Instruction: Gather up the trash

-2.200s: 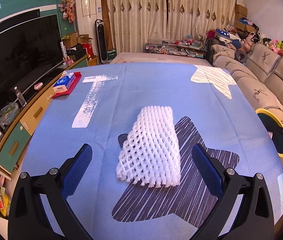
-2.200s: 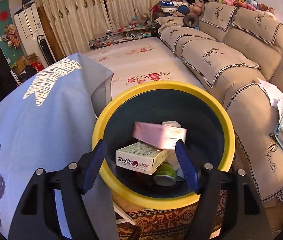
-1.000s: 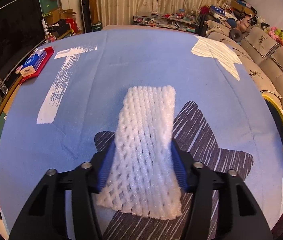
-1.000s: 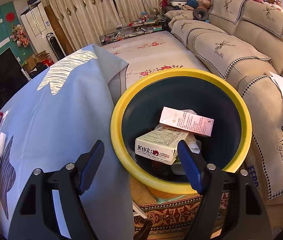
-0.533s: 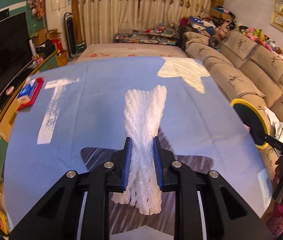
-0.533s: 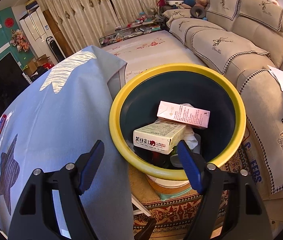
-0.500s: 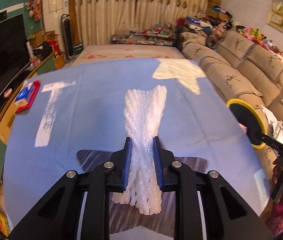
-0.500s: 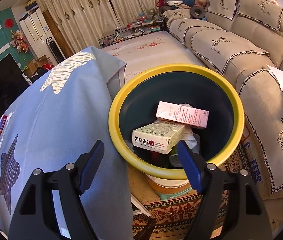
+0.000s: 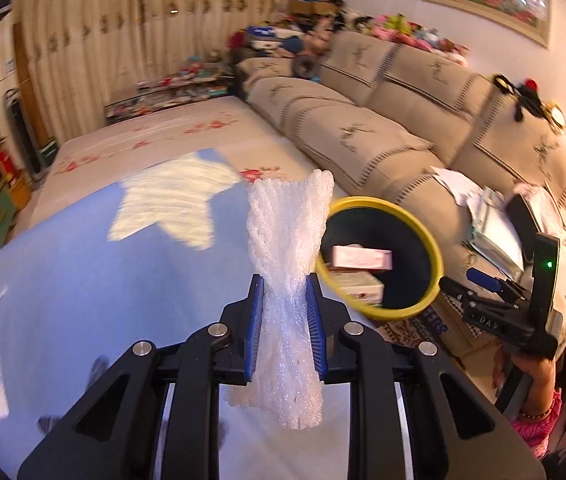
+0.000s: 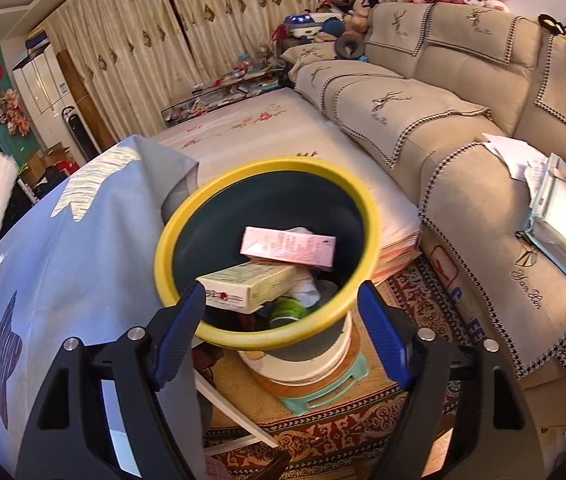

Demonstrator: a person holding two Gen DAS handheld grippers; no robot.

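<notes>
A beige sofa (image 10: 435,120) runs along the right side of the room, its seat nearest the camera stacked with loose papers (image 10: 555,208). In front of it stands a table under a blue cloth (image 9: 75,288) printed with a pale star (image 9: 171,204) near its far edge and a dark star (image 10: 1,354) near its near edge. Off the table's right edge, between the cloth and the sofa, sits a dark bin with a yellow rim (image 10: 175,224), raised on a pale stool or stand. Inside it lie a pink carton (image 10: 287,248) on top, a cream box (image 10: 251,284) under it angled toward the table, and a green-topped can (image 10: 289,310) partly hidden below.

The left gripper (image 9: 285,320) is closed tight on a white foam net sleeve (image 9: 287,240), its blue pads squeezing the sleeve to a narrow waist about a third of the way up. The sleeve's long axis runs straight along the fingers, away from the camera: its wider far end fans out past the fingertips, toward the bin's left rim, and its near end hangs behind the pads. It is held clear above the cloth near the table's right edge. In the right wrist view it shows as a white blur at the far left.

The right gripper (image 10: 283,328) holds nothing, and its jaws are opening wide. It points down at the bin's near rim, which shows between the fingers.
</notes>
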